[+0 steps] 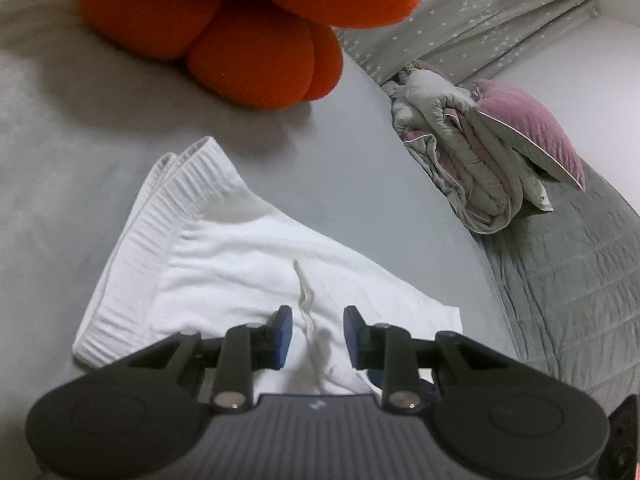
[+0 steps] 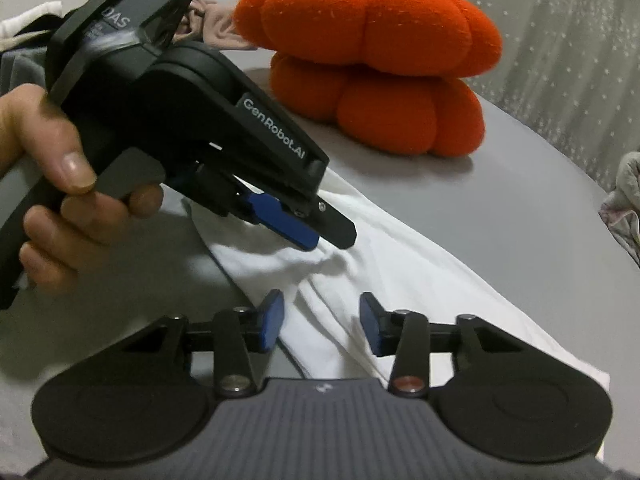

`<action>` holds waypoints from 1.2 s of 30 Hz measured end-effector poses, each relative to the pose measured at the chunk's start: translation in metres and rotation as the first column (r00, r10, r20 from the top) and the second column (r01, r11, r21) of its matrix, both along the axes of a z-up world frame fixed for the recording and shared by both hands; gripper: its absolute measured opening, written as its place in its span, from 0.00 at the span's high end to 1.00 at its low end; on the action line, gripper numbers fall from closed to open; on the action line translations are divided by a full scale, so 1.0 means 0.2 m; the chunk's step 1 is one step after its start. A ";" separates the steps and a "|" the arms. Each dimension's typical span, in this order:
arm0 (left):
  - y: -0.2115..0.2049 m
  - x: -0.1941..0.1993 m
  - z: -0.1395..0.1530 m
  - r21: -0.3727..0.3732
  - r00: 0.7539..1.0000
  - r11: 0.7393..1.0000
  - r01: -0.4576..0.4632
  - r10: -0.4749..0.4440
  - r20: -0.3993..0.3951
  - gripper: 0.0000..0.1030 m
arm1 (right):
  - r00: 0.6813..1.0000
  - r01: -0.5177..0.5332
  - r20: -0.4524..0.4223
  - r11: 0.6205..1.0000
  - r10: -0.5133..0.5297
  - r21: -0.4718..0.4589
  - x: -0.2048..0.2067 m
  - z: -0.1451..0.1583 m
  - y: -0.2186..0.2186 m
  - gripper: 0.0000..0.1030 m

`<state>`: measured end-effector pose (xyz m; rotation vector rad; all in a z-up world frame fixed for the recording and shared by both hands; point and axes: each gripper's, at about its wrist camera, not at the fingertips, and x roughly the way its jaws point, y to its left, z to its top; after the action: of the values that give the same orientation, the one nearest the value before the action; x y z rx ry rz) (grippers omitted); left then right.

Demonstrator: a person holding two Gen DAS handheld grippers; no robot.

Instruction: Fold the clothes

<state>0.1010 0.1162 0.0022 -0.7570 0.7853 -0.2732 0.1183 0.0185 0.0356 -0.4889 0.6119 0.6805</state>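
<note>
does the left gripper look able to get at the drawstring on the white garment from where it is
Probably yes: the left gripper is open right above the drawstring, which lies bare on the white garment with nothing across it.

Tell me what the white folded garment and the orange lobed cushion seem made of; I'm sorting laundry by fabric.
White folded garment: looks like soft matte knit, probably cotton, with a ribbed gathered band and a drawstring. Orange lobed cushion: seems fuzzy plush over stuffing, with a nubby surface and puffy seamed lobes.
</note>
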 end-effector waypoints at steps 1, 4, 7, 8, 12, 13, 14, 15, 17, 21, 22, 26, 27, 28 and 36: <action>0.00 0.00 0.00 -0.002 1.000 1.000 -0.001 0.001 0.001 0.73 | 1.000 0.007 -0.005 1.000 -0.007 -0.001 0.01 0.00 0.00 0.69; 0.01 0.00 -0.01 -0.008 1.000 1.000 -0.003 0.003 -0.005 0.72 | 0.999 0.005 -0.033 1.000 -0.005 -0.004 0.06 0.00 0.00 0.76; 0.02 0.00 -0.02 -0.024 1.000 1.000 -0.008 0.007 -0.013 0.72 | 0.998 -0.025 -0.057 1.000 0.025 -0.010 0.08 0.00 0.00 0.84; 0.02 0.00 -0.02 -0.032 1.000 0.999 -0.011 0.010 -0.016 0.72 | 0.998 -0.029 -0.058 1.000 0.029 -0.004 0.07 0.00 0.01 0.93; 0.04 0.00 -0.02 -0.074 1.000 0.997 -0.017 0.016 -0.019 0.66 | 0.998 -0.007 -0.060 0.998 0.011 0.059 0.07 0.04 -0.02 0.96; 0.04 0.00 -0.02 -0.088 1.000 0.996 -0.018 0.017 -0.019 0.64 | 0.998 0.003 -0.063 0.997 0.002 0.075 0.08 0.04 -0.03 0.96; 0.04 0.00 -0.02 -0.102 1.000 0.995 -0.019 0.017 -0.019 0.64 | 0.998 0.011 -0.068 0.996 -0.005 0.091 0.08 0.05 -0.04 0.96; 0.05 -0.01 -0.02 -0.119 1.000 0.993 -0.021 0.018 -0.021 0.63 | 0.997 0.020 -0.073 0.994 -0.012 0.106 0.08 0.06 -0.05 0.96; 0.05 -0.01 -0.02 -0.159 0.999 0.987 -0.024 0.020 -0.029 0.61 | 0.996 0.041 -0.087 0.989 -0.029 0.140 0.07 0.07 -0.07 0.96; 0.02 0.00 -0.03 -0.217 0.999 0.976 -0.018 0.007 -0.052 0.59 | 0.994 0.073 -0.100 0.977 -0.053 0.201 0.08 0.10 -0.10 0.96; 0.01 0.00 -0.03 -0.228 0.998 0.973 -0.016 0.003 -0.057 0.59 | 0.994 0.078 -0.097 0.975 -0.059 0.208 0.08 0.11 -0.10 0.96; -0.03 0.02 -0.05 -0.275 0.997 0.962 -0.009 -0.012 -0.076 0.58 | 0.994 0.089 -0.080 0.970 -0.072 0.225 0.07 0.13 -0.11 0.96; -0.04 0.02 -0.05 -0.279 0.997 0.960 -0.011 -0.012 -0.078 0.57 | 0.994 0.088 -0.076 0.970 -0.073 0.227 0.07 0.14 -0.11 0.96; -0.06 0.03 -0.06 -0.275 0.997 0.962 -0.012 -0.011 -0.081 0.57 | 0.995 0.088 -0.071 0.970 -0.073 0.228 0.07 0.14 -0.10 0.96; -0.11 0.07 -0.07 -0.185 0.999 0.983 -0.006 -0.003 -0.048 0.98 | 0.997 0.069 -0.032 0.983 -0.065 0.168 0.04 0.10 -0.05 0.96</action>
<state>0.1142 0.0952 -0.0128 -0.9420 0.8124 -0.3313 0.1263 0.0083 0.0553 -0.3010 0.5869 0.6693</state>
